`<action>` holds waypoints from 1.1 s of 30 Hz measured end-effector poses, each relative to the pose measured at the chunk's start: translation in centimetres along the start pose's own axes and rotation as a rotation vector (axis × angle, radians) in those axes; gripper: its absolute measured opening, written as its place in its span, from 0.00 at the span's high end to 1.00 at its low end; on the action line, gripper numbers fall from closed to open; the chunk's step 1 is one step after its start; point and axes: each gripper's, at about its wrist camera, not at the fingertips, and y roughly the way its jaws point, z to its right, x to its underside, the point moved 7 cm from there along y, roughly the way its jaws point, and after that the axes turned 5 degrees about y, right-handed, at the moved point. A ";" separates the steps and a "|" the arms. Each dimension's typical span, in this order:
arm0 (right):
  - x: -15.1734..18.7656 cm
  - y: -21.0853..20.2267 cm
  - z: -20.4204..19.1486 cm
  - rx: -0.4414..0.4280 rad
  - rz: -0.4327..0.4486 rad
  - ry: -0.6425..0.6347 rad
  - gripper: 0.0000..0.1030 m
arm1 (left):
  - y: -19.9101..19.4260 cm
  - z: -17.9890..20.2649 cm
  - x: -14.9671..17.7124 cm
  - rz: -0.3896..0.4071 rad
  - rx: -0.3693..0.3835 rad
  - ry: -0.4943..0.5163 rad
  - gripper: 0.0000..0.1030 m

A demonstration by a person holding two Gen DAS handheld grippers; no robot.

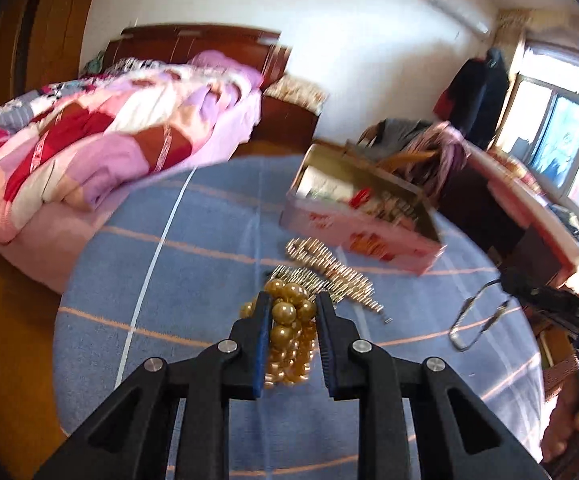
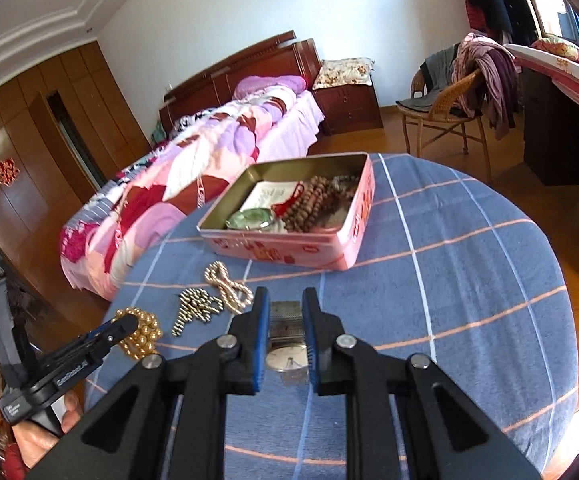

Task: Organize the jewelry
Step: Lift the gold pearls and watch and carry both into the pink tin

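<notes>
A golden pearl necklace (image 1: 289,328) lies bunched on the blue checked tablecloth (image 1: 193,272). My left gripper (image 1: 292,304) is around it, jaws partly closed, pads touching the beads; it also shows in the right wrist view (image 2: 125,326) beside the pearls (image 2: 141,332). My right gripper (image 2: 286,300) straddles a silver wristwatch (image 2: 287,344) with a mesh band, jaws close on both sides of it. A pink tin box (image 2: 289,216) holds brown bead strings and a green bangle. A gold chain (image 2: 225,280) and a spiky gold piece (image 2: 195,308) lie before it.
A bed with a pink patchwork quilt (image 2: 193,168) stands left of the round table. A wicker chair (image 2: 445,108) with clothes stands behind it. A dark desk (image 2: 561,112) is at the right. The tin (image 1: 361,216) is blurred in the left wrist view.
</notes>
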 end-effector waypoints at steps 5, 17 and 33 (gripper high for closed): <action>-0.8 -1.1 -0.4 -0.011 0.034 -0.001 0.81 | -2.1 1.6 -1.9 0.077 0.014 0.045 0.79; -2.5 -1.4 -0.9 -0.008 0.072 -0.020 0.81 | -1.7 4.0 -2.8 0.090 0.053 0.102 0.79; -8.5 0.6 -2.1 0.009 0.186 -0.061 0.81 | 2.3 6.3 -8.5 0.161 0.090 0.130 0.79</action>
